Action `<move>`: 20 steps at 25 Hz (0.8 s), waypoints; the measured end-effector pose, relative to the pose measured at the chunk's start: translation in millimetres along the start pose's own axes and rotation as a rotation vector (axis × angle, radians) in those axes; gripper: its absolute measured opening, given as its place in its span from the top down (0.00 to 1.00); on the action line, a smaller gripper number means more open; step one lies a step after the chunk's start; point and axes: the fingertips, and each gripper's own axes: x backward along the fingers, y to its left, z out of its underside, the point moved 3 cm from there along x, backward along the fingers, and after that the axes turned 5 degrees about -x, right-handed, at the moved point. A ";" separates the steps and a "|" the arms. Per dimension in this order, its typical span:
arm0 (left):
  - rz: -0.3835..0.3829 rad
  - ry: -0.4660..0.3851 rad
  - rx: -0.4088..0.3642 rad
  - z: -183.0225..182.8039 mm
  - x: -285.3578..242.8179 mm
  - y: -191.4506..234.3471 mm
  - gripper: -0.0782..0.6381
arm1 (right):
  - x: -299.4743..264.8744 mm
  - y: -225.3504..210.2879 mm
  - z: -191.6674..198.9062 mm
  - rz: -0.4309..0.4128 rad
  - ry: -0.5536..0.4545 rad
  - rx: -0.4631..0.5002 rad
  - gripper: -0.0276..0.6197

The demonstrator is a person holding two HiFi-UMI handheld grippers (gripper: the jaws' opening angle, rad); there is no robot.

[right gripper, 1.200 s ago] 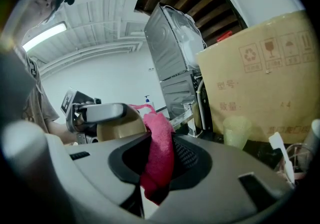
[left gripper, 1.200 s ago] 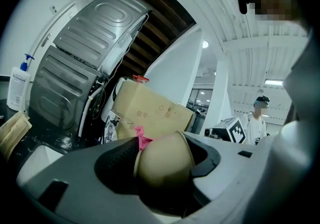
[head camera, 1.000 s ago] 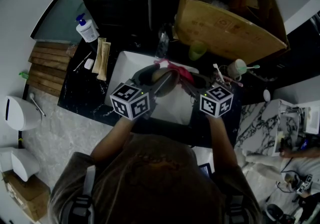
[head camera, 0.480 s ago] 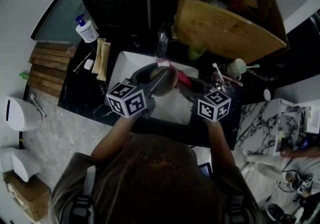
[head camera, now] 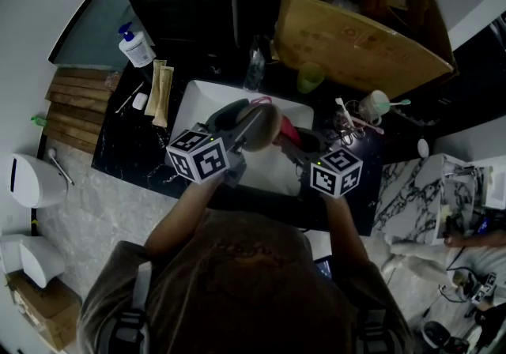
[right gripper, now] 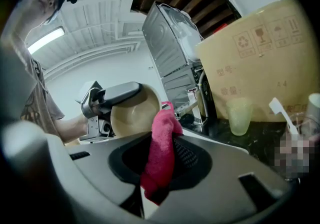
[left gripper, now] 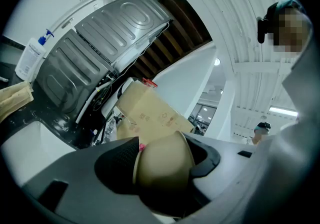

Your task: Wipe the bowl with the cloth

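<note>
Above the white sink (head camera: 194,107), a tan bowl (head camera: 259,125) is held tipped on its side with my left gripper (head camera: 241,133) shut on its rim. In the left gripper view the bowl (left gripper: 162,168) fills the space between the jaws. My right gripper (head camera: 291,139) is shut on a pink cloth (head camera: 287,128) just right of the bowl. In the right gripper view the cloth (right gripper: 161,155) hangs from the jaws, its upper tip next to the bowl's (right gripper: 134,115) open side; whether they touch I cannot tell.
A tap (right gripper: 199,99) stands behind the sink. A green cup (head camera: 311,78) and a big cardboard box (head camera: 356,28) are at the back. A soap pump bottle (head camera: 136,46) stands far left. A white cup with utensils (head camera: 373,109) is on the right counter.
Both grippers have drawn slightly nearer the person. The bowl has turned more on its side, and the cloth now sits close against its right side.
</note>
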 end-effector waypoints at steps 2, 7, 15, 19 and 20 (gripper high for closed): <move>0.002 -0.005 0.028 1.4 0.1 1.6 0.57 | 1.5 1.0 1.1 0.001 -0.003 -0.004 0.82; 0.007 -0.017 0.067 3.1 0.4 3.3 0.57 | 3.2 4.3 5.3 -0.001 -0.005 -0.013 0.82; 0.005 -0.022 0.089 3.1 -0.2 5.6 0.58 | 0.6 13.2 13.7 -0.012 0.017 -0.008 0.82; 0.002 -0.025 0.100 4.3 -0.7 6.1 0.58 | 0.9 15.7 16.6 -0.018 0.021 -0.012 0.82; 0.002 -0.025 0.101 4.3 -0.8 6.5 0.58 | 0.6 17.0 17.7 -0.020 0.022 -0.012 0.82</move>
